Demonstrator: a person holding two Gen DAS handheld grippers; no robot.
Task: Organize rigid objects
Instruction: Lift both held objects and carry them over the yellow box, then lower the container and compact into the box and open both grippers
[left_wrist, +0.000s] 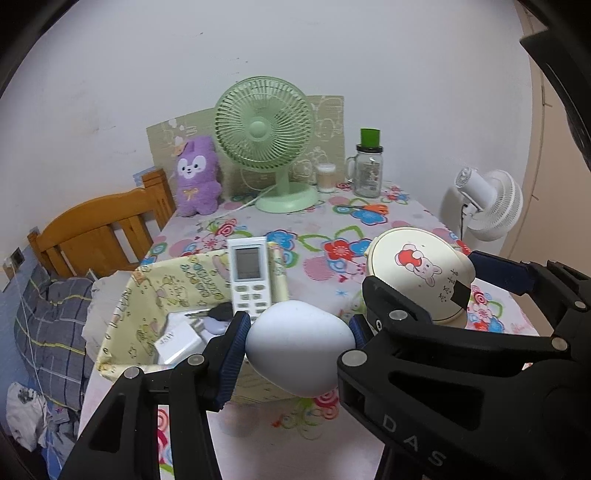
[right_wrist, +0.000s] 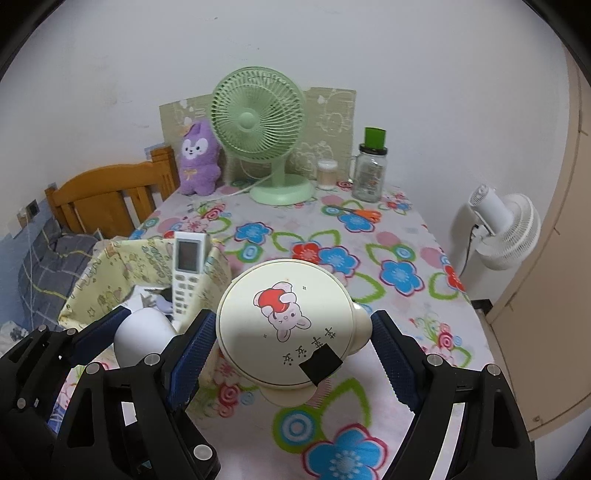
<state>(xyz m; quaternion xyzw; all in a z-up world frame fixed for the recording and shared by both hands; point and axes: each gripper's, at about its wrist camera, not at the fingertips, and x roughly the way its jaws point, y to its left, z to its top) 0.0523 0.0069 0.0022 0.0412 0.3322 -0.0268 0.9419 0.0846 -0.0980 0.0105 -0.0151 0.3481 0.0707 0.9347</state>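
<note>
A white egg-shaped object (left_wrist: 299, 354) hangs just above the table's near edge, and my left gripper (left_wrist: 299, 325) is shut on it, a blue pad on each side. The egg (right_wrist: 142, 336) also shows at the lower left of the right wrist view. My right gripper (right_wrist: 293, 321) is shut on a cream round lidded container (right_wrist: 284, 317) with a rabbit picture, held clear of the flowered tablecloth (right_wrist: 332, 229). That container (left_wrist: 417, 273) sits right of the egg. A yellow fabric basket (left_wrist: 147, 295) at the table's left holds a white remote (left_wrist: 249, 277) and a charger.
At the back stand a green desk fan (left_wrist: 264, 136), a purple plush (left_wrist: 197, 177), a small cup (left_wrist: 325, 177) and a glass jar with a green lid (left_wrist: 367, 173). Orange scissors (left_wrist: 369, 208) lie near the jar. A wooden headboard (left_wrist: 99, 229) is left, a white fan (left_wrist: 487, 206) right.
</note>
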